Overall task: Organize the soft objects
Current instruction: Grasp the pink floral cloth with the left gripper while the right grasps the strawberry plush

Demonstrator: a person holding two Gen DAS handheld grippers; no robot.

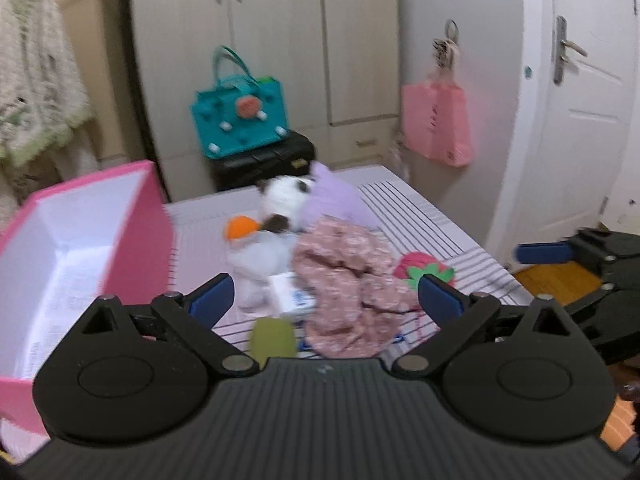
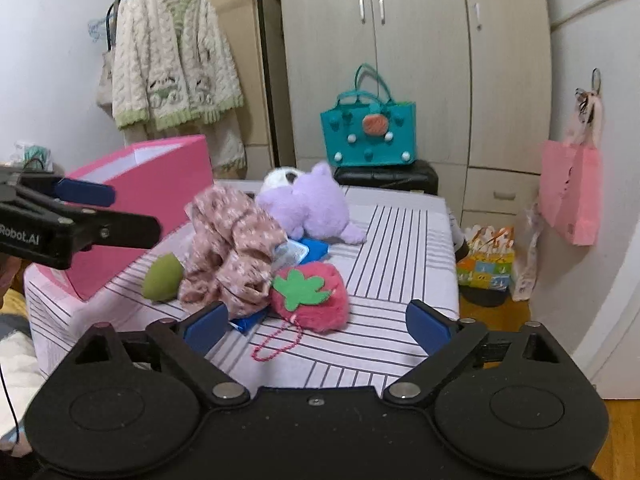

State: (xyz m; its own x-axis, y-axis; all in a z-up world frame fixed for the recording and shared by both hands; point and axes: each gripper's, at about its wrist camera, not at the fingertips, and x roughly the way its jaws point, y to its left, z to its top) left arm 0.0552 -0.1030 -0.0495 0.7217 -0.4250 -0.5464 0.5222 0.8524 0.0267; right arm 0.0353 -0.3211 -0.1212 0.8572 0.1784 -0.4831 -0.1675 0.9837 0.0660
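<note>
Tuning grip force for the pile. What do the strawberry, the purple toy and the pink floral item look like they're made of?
Strawberry: fuzzy pink plush, flat green felt-like leaf, beaded pink chain.
Purple toy: long-pile lilac plush, matte, rounded stuffed shape.
Pink floral item: thin woven-looking fabric, printed, crumpled into soft folds; probably cotton-like, fibre not certain.
Both grippers, left and right, are open and holding nothing.

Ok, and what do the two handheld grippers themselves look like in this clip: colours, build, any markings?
Both look alike: the left gripper and right gripper have matte black plastic bodies with ribbed tops, round pivot housings, silver screws and black linkage arms ending in blue finger pads. Seen from the right wrist view, the left gripper's side carries white lettering reading "Robot.AI". No sleeves are visible.
</note>
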